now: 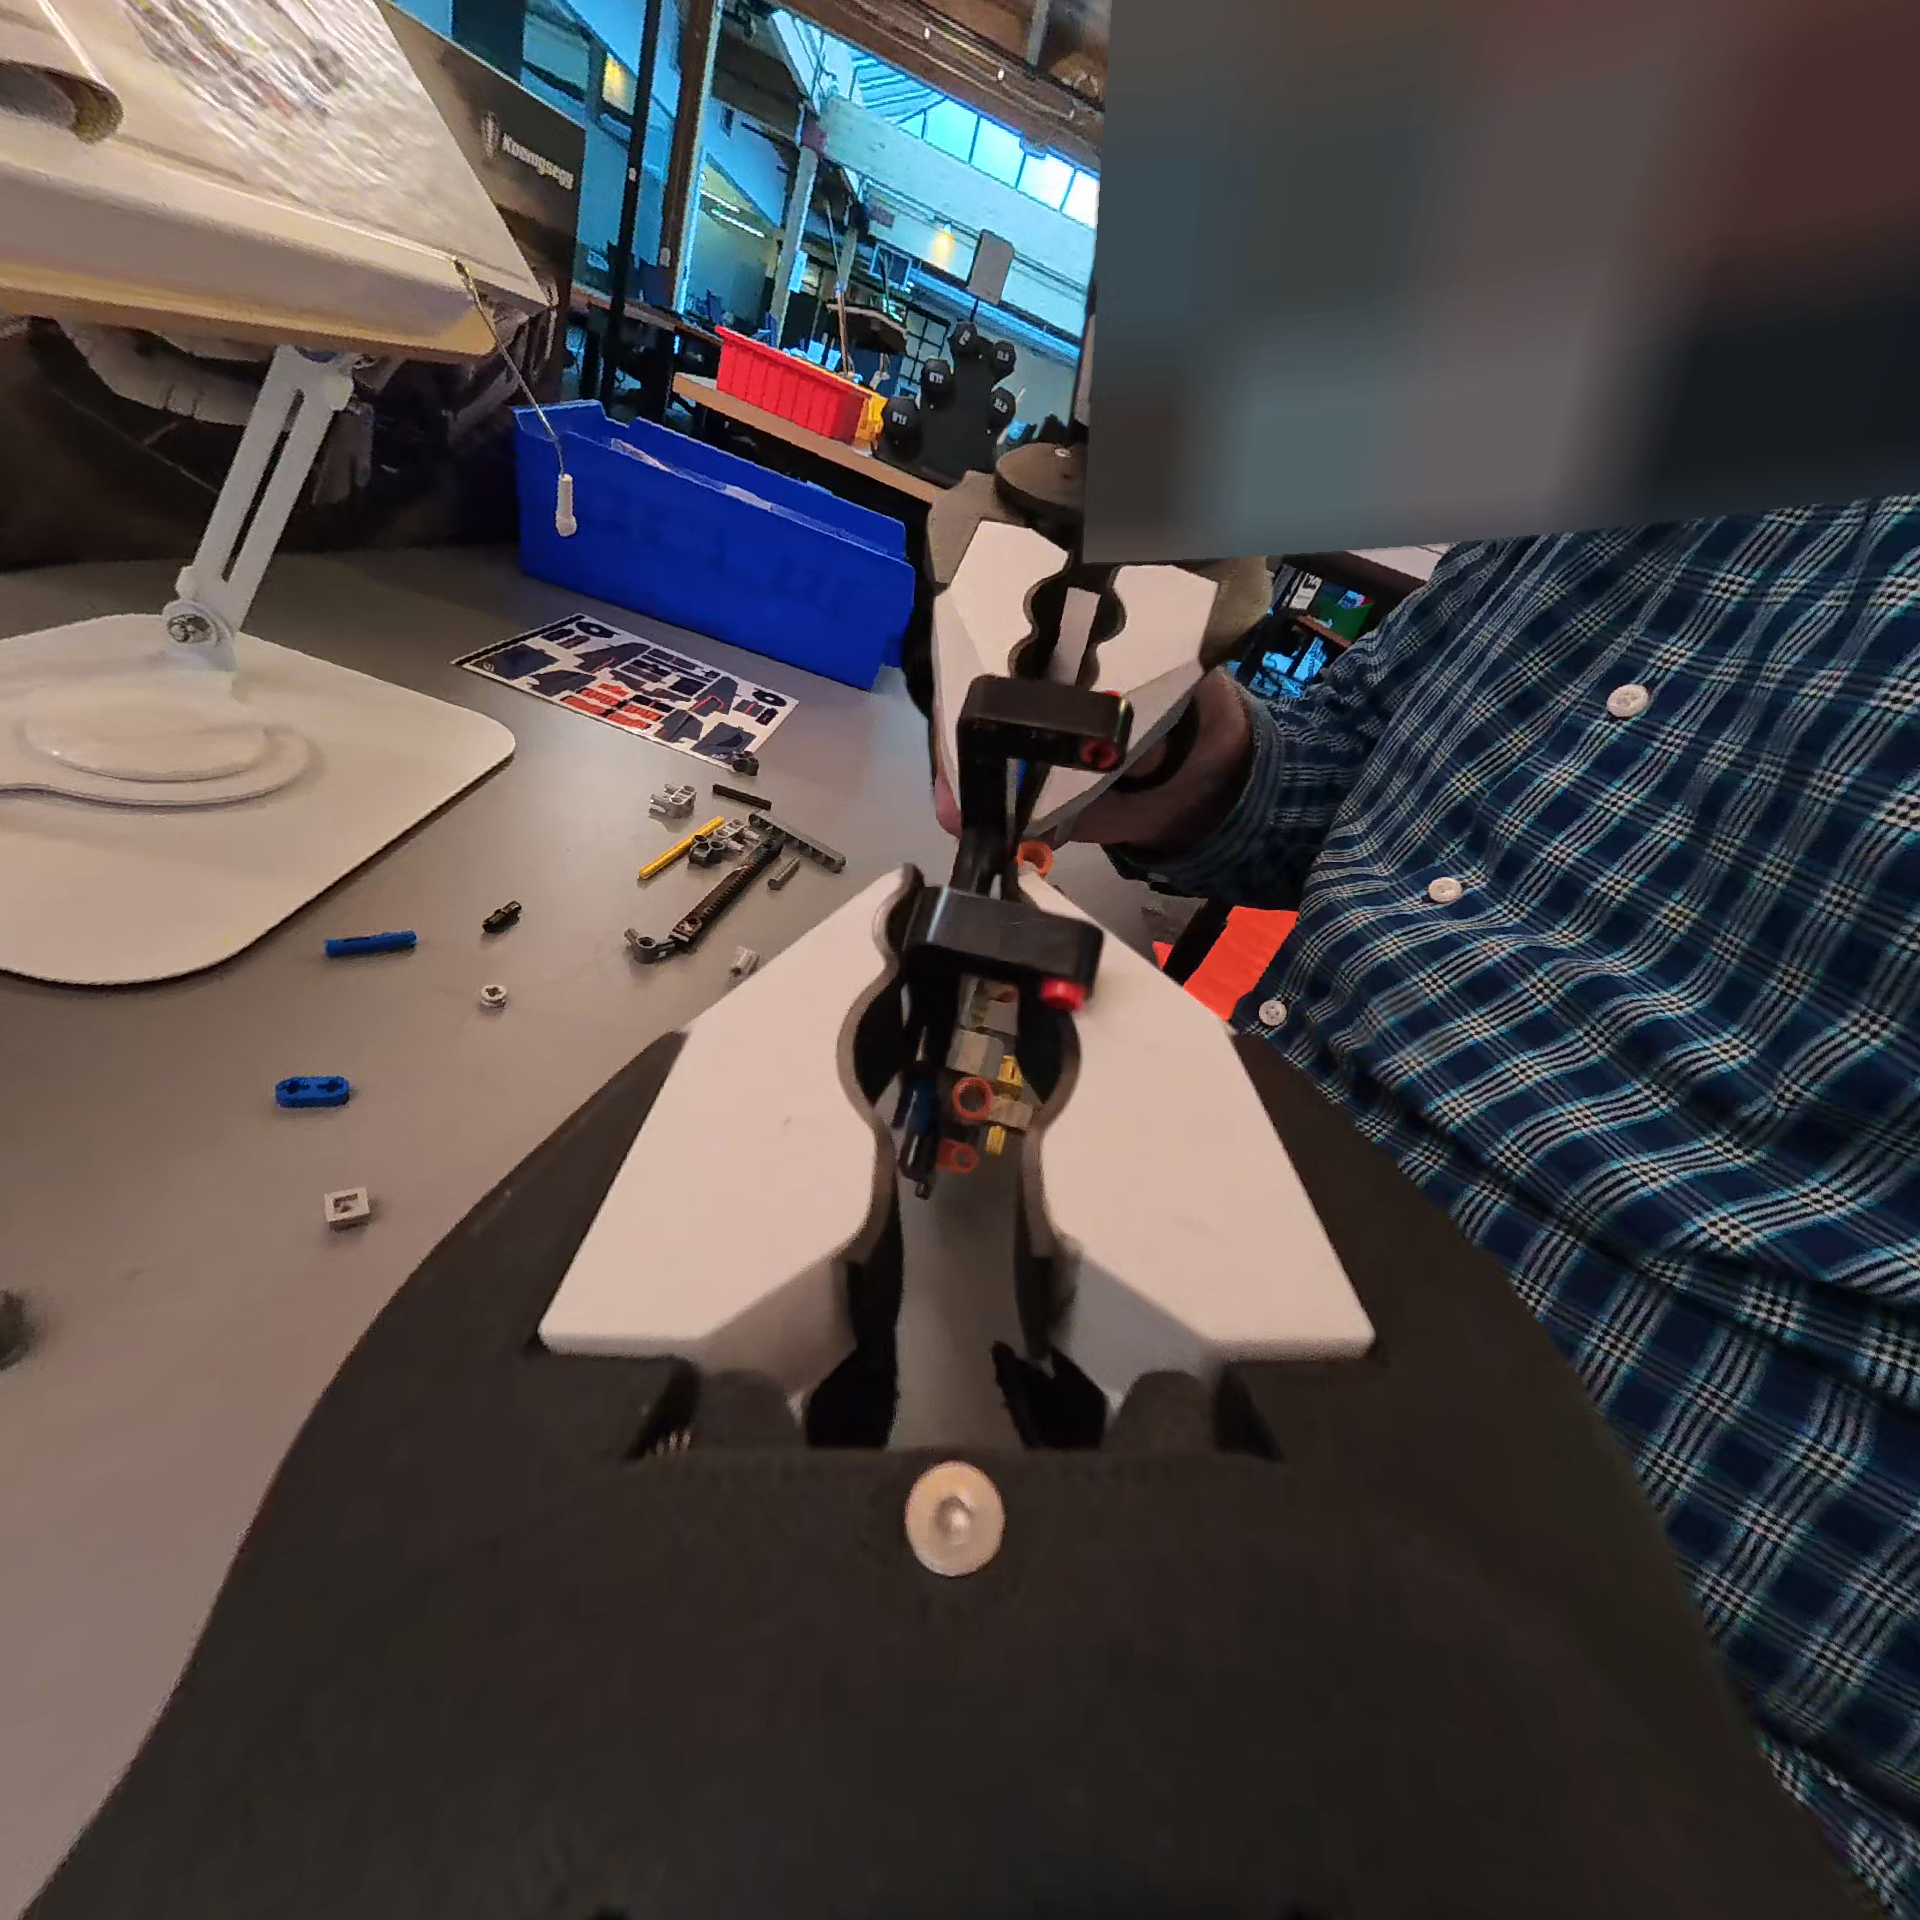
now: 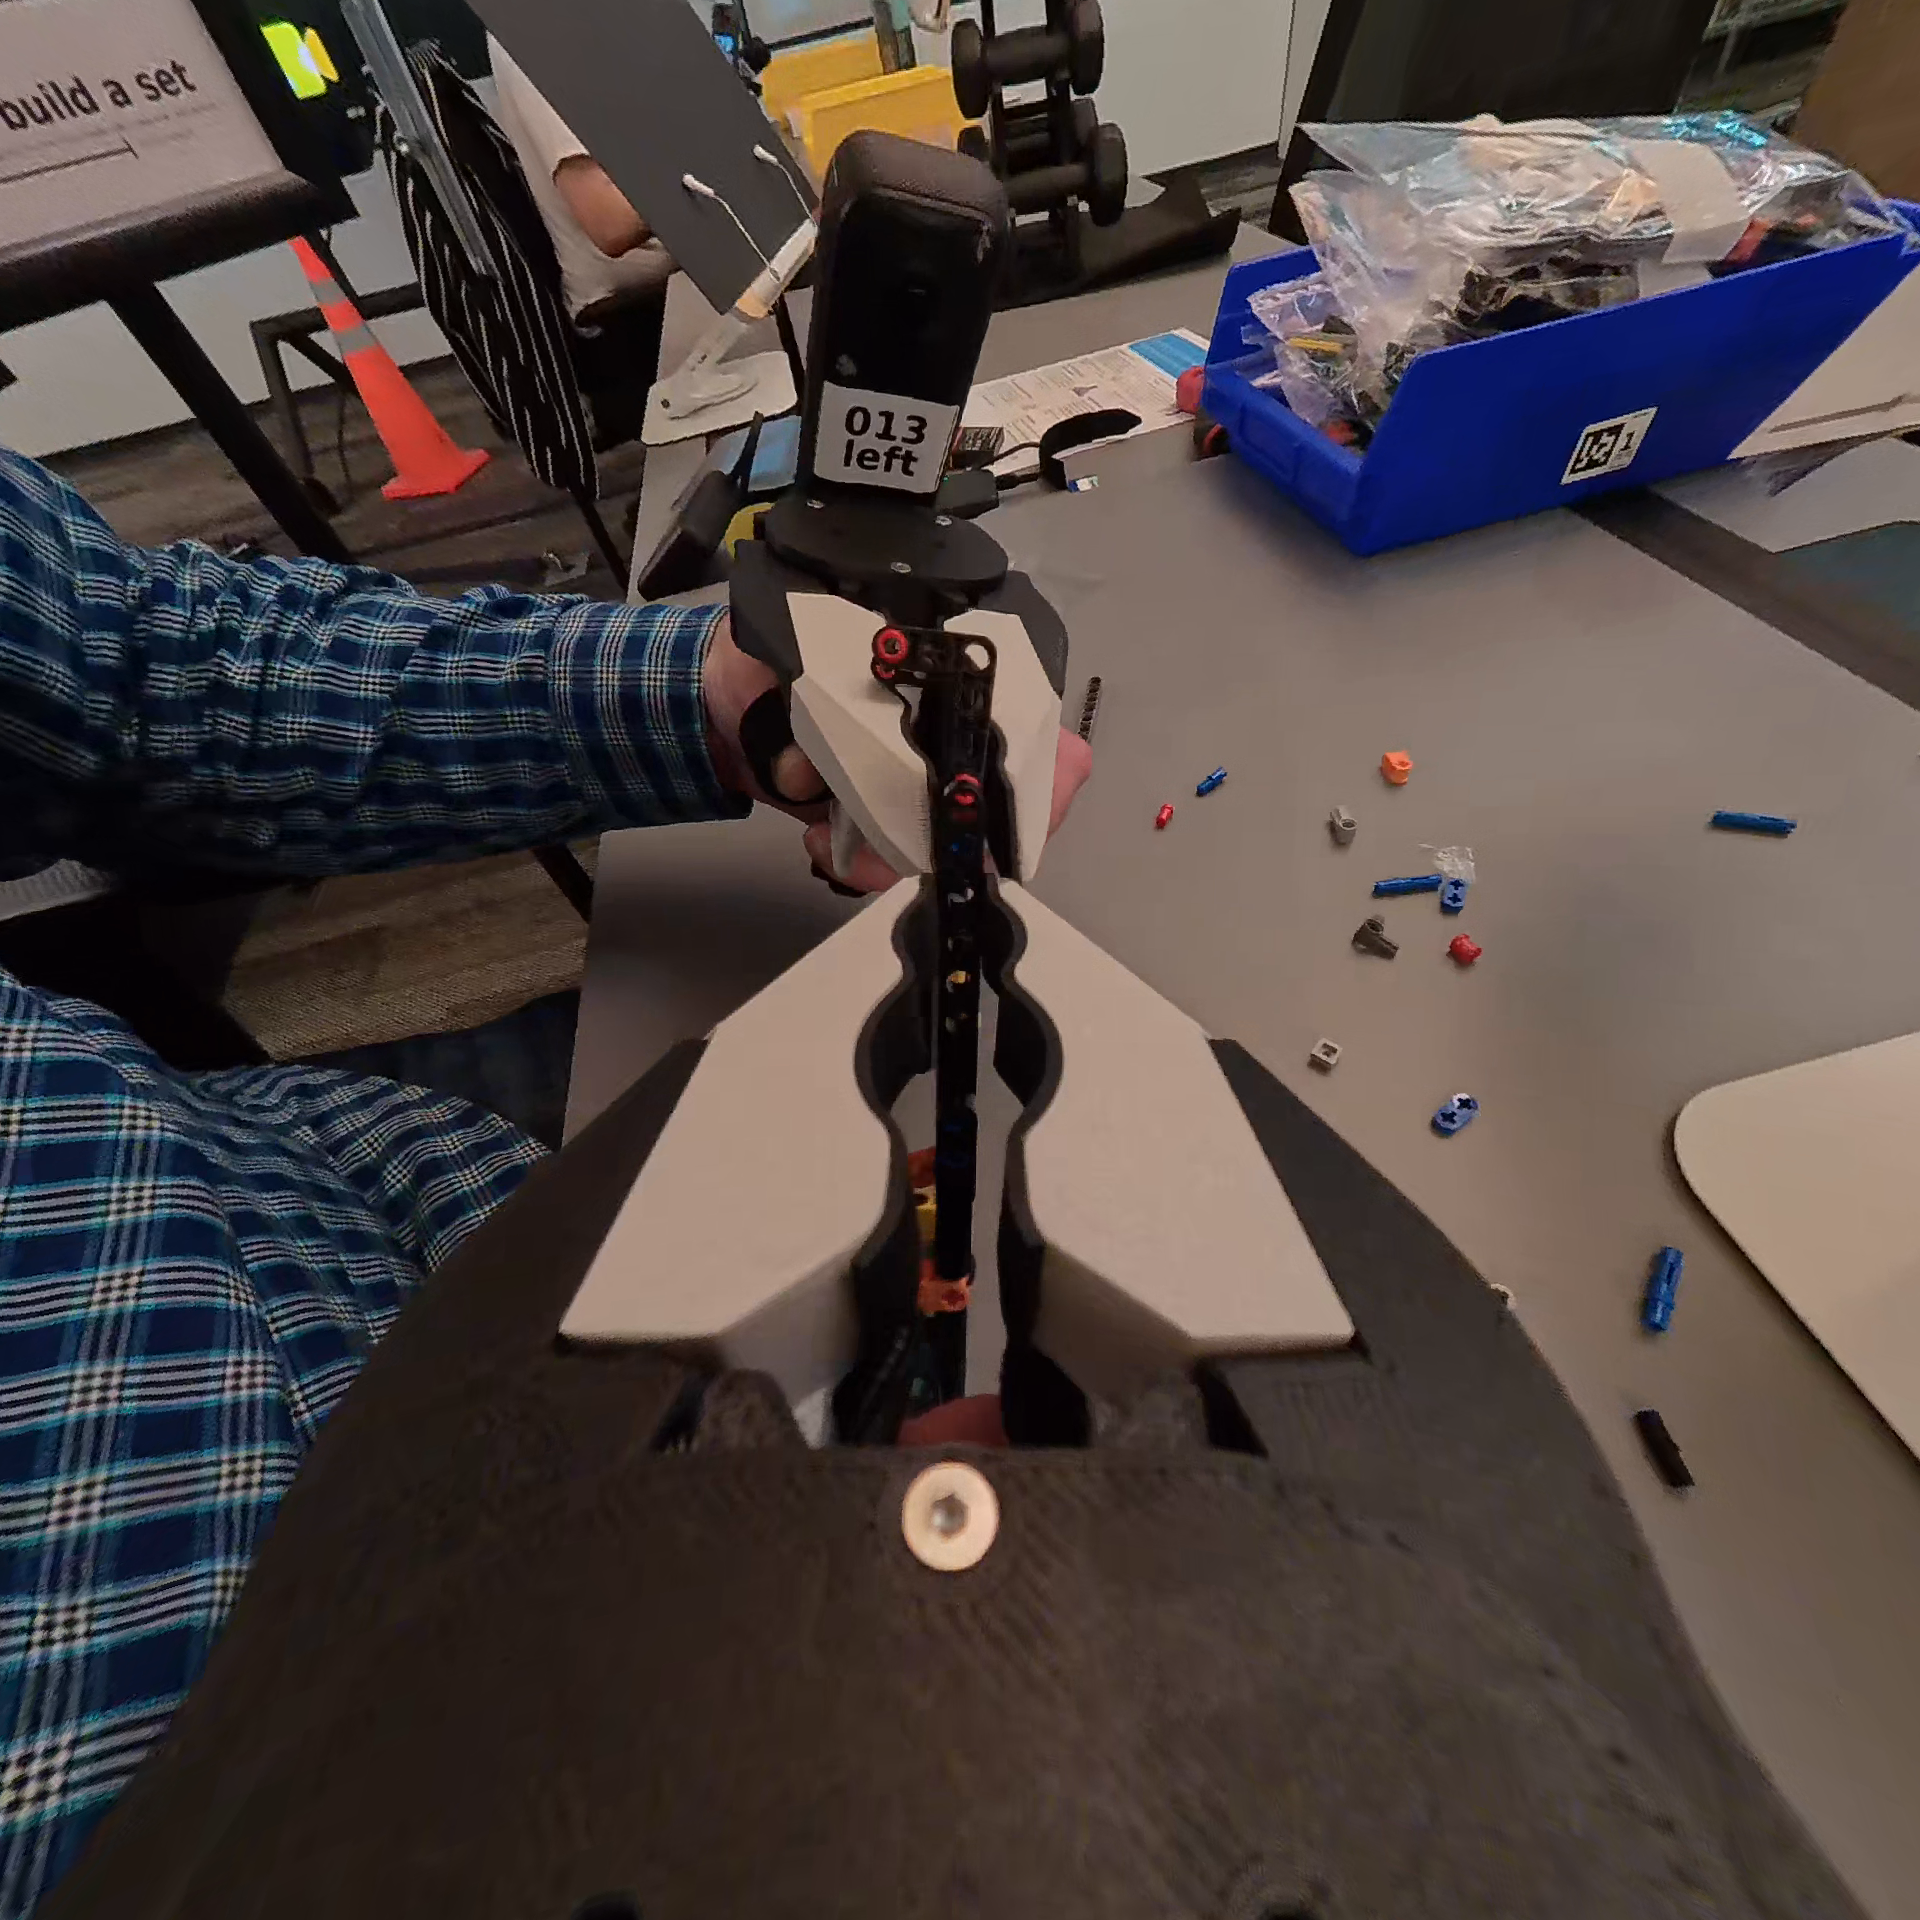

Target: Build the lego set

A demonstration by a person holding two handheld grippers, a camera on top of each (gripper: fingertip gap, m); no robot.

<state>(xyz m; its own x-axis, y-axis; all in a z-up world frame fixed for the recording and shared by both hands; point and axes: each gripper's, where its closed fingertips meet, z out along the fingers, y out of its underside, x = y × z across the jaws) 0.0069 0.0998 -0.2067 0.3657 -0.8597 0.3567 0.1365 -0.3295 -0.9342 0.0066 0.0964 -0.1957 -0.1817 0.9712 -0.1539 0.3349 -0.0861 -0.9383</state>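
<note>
A long black Lego assembly (image 1: 1003,930) with red, orange, blue and yellow pins hangs in the air above the grey table, held from both ends. My left gripper (image 1: 966,883) is shut on its near end. My right gripper (image 1: 1013,826) faces it tip to tip and is shut on the far end. In the right wrist view the assembly (image 2: 961,987) runs edge-on between my right gripper (image 2: 961,891) and my left gripper (image 2: 968,857). The fingers hide much of the assembly.
Loose Lego parts lie on the table: a black beam cluster (image 1: 727,883), a blue pin (image 1: 369,943), a blue link (image 1: 312,1091) and small pieces (image 2: 1455,1112). A blue bin (image 2: 1558,416) holds bagged parts. A sticker sheet (image 1: 634,686) and a white stand base (image 1: 208,779) are nearby. A plaid sleeve (image 1: 1558,935) is close. My left and right fingertips are right by each other.
</note>
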